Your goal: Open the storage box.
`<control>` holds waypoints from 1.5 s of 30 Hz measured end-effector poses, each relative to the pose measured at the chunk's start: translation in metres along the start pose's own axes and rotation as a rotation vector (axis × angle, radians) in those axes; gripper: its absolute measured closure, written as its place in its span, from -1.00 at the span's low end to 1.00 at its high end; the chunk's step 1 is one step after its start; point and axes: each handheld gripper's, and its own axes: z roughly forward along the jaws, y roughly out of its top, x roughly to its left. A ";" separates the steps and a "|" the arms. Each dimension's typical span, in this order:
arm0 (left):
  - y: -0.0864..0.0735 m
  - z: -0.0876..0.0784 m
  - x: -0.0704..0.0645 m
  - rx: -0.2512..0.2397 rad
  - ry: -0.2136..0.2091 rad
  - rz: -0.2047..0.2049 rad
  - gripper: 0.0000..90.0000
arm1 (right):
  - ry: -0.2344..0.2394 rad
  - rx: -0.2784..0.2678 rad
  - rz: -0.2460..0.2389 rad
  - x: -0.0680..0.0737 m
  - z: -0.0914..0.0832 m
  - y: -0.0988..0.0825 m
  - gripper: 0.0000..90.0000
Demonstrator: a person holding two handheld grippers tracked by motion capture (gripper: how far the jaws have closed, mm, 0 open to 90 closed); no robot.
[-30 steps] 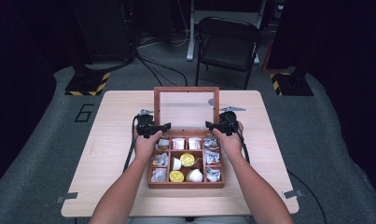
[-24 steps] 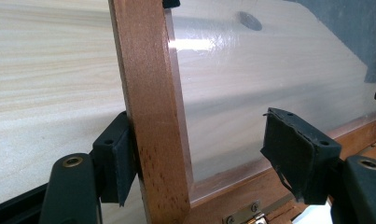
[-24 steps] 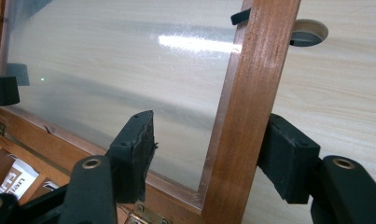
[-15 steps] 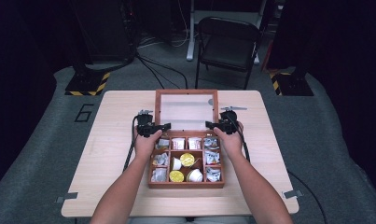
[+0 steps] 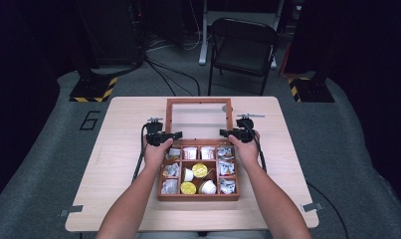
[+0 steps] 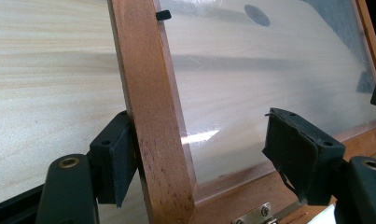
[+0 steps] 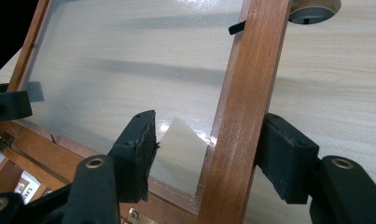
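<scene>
The box [image 5: 198, 196] sat on the counter [image 5: 113, 169], near its front edge, its lid [image 5: 199, 119] standing open at the back. Packets and small tubs lay in its compartments — the tubs [image 5: 199, 171] down the middle. The left hand-held gripper [image 5: 177, 135] straddled the lid's left rail, the right hand-held gripper [image 5: 223, 132] the right rail. Behind the counter — a chair [image 5: 244, 47] on the floor.

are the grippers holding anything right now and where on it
Nothing is clamped. Each open gripper, left and right, straddles a side rail of the box's lid.
</scene>
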 end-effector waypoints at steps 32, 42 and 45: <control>0.000 0.005 0.006 0.038 -0.024 -0.058 -0.39 | 0.035 0.031 0.076 -0.008 0.006 -0.003 -0.12; 0.006 0.006 0.005 0.074 -0.005 -0.028 -0.42 | 0.043 0.030 0.099 -0.010 0.005 -0.003 -0.07; 0.007 0.006 0.004 0.083 -0.001 -0.025 -0.44 | 0.044 0.032 0.108 -0.010 0.004 -0.002 -0.06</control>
